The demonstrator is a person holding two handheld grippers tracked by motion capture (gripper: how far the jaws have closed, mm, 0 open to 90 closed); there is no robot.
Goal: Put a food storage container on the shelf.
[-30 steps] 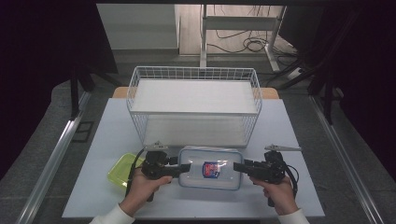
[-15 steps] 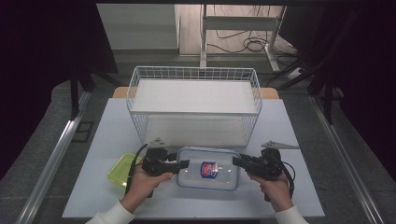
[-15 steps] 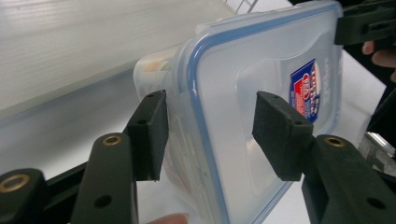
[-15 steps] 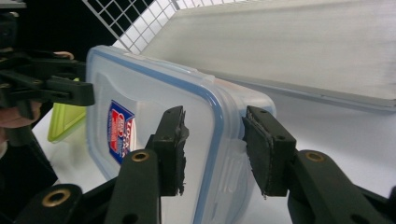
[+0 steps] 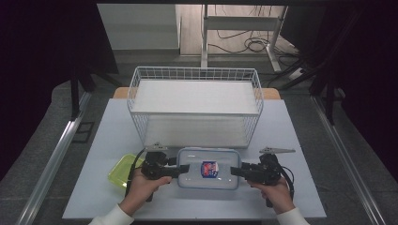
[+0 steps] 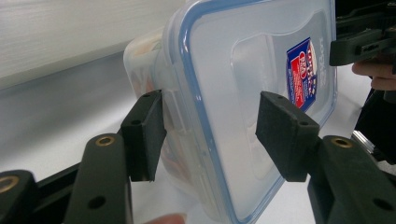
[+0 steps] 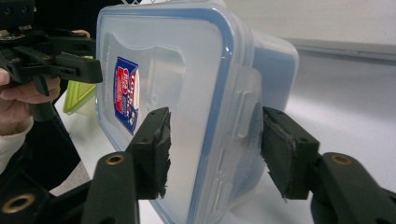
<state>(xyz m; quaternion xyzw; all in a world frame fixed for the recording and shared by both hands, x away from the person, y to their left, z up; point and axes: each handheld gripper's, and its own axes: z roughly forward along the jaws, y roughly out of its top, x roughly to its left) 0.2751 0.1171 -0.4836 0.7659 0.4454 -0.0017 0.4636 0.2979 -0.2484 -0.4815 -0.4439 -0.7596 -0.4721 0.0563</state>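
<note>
So there's a clear plastic container (image 5: 207, 168) with a blue-rimmed snap lid (image 6: 252, 93) sitting flat on the pale counter (image 5: 300, 140), near the front edge and just in front of the white wire basket (image 5: 195, 105). The lid has a red and blue sticker (image 5: 210, 169) roughly in its middle.

The left claw (image 5: 184, 168) comes in from the left end of the container, and the right claw (image 5: 235, 171) from the right end, so the 2 point at each other with the box between them. Each one straddles the lid's edge at its end, 1 pad over the lid and 1 down by the side latch.

In the left gripper view the jaws stand fairly wide; the pad by the latch looks about touching, the one over the lid has a gap. It's just been opening a bit. The right gripper view is similar: the pad (image 7: 280, 149) by the latch tab (image 7: 245, 107) sits right against it, the other pad sits over the lid and I can't tell if it presses. Those jaws have also just been opening.

A lime green lid (image 5: 123, 169) lies on the counter just left of the left hand (image 5: 145, 185).
</note>
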